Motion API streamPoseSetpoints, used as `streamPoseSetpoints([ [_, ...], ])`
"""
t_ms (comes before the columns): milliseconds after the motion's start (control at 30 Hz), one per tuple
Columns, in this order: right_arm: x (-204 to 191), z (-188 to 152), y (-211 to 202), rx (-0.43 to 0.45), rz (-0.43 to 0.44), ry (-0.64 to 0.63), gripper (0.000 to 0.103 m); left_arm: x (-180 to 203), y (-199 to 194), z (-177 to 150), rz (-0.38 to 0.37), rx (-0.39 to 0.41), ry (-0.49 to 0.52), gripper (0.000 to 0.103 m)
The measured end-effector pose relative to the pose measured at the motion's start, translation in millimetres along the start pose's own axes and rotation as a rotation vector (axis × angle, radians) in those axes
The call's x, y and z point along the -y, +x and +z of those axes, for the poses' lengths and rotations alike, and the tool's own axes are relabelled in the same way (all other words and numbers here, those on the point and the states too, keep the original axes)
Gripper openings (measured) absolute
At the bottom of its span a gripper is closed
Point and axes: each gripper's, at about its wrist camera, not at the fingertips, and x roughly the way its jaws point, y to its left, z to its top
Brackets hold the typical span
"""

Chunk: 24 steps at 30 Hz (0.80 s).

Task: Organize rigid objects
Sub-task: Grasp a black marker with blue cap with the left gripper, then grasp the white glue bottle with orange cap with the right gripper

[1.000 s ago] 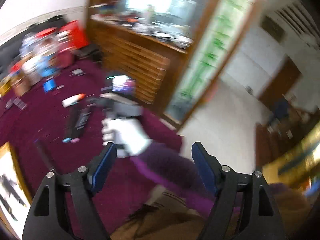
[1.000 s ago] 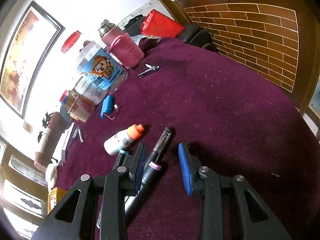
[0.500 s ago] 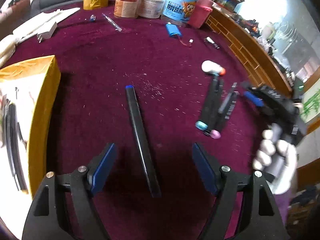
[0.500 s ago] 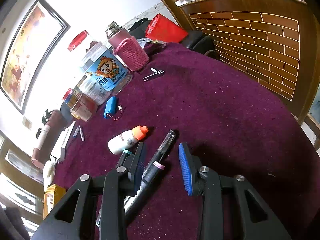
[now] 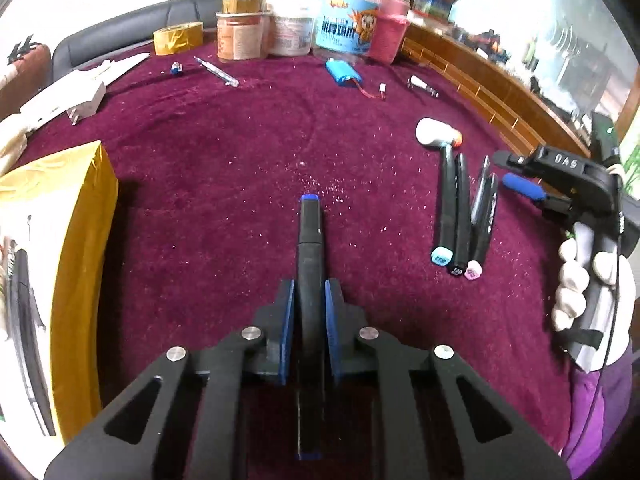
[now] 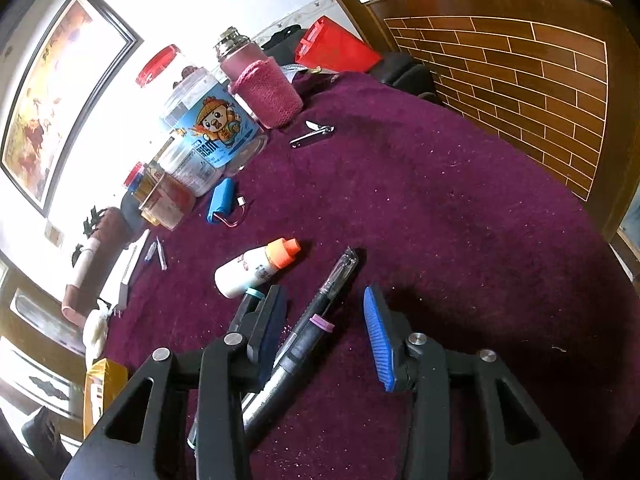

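Left gripper point(image 5: 309, 304): fingers clamped on blue-capped marker point(image 5: 309, 240).
Right gripper point(image 6: 324, 322): fingers spread, holding nothing, above the marker row point(image 6: 304, 340).

A lived-in home room, likely a sitting room. A framed painting point(image 6: 56, 92) hangs on the wall at upper left, a dark sofa point(image 5: 120, 36) runs along the top edge, and snack jars point(image 5: 348, 24) crowd the far side of a table point(image 5: 224, 152) draped in maroon velvet.

left gripper point(image 5: 308, 300) clamping blue-capped marker point(image 5: 309, 240)
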Motion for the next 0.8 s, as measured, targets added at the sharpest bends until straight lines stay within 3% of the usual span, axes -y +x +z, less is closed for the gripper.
streamPoseSetpoints([
  [67, -1.0, -0.7, 2.3, -0.006, -0.004, -0.008, 0.036, -2.6, 0.4, -4.2, -0.018, 0.050, -0.023, 0.013],
  [300, -5.5, 9.2, -1.2, -0.003, 0.016, 0.037, 0.036, -10.9, 2.7, -0.2, -0.077, 0.056, -0.066, 0.013],
  [467, -37.0, 29.9, 18.1, -0.117, 0.022, -0.004, 0.036, -14.2, 2.6, -1.4, -0.101, 0.060, -0.086, 0.013],
  [600, -66.3, 39.6, 59.8, -0.230, -0.076, -0.068, 0.036, -20.4, 2.6, -2.5, -0.139, 0.063, -0.118, 0.013],
  [800, -87.2, 50.4, 85.1, -0.234, -0.121, -0.068, 0.037, -23.2, 3.0, -2.1, -0.162, 0.064, -0.135, 0.013],
])
